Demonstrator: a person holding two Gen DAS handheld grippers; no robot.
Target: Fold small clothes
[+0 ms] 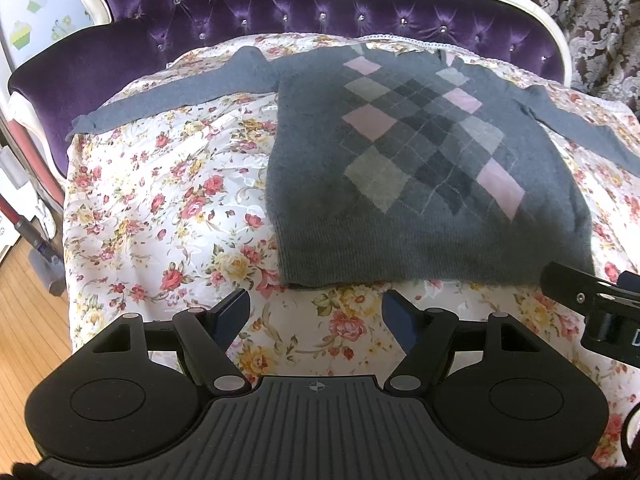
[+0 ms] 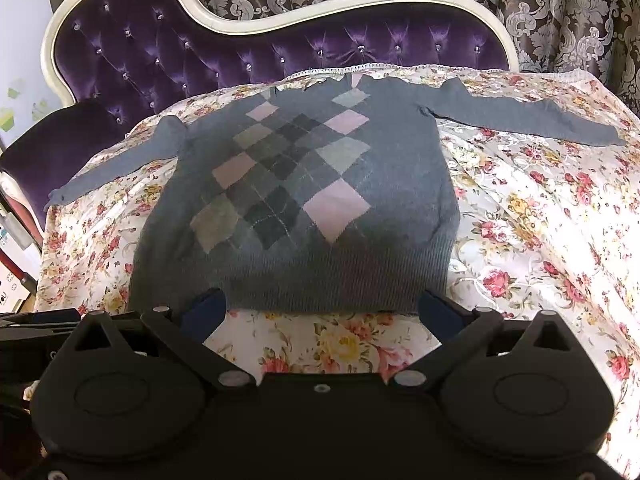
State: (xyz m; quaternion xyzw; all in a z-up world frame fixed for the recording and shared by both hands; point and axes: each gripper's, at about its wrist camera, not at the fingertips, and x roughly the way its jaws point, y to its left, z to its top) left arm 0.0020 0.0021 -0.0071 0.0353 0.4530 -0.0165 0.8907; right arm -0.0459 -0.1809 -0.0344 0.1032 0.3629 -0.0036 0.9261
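A small grey sweater (image 1: 400, 184) with a pink and grey argyle front lies flat on a floral cloth, both sleeves spread out to the sides. It also shows in the right wrist view (image 2: 304, 208). My left gripper (image 1: 316, 312) is open and empty, just in front of the sweater's hem near its left corner. My right gripper (image 2: 322, 312) is open and empty, its jaws wide at the hem's right part. The right gripper also shows at the right edge of the left wrist view (image 1: 592, 300).
The floral cloth (image 1: 168, 208) covers the seat of a purple tufted sofa (image 2: 240, 56) with a white frame. Patterned curtains (image 2: 560, 8) hang behind. Wooden floor (image 1: 24, 320) and a vacuum lie at the left.
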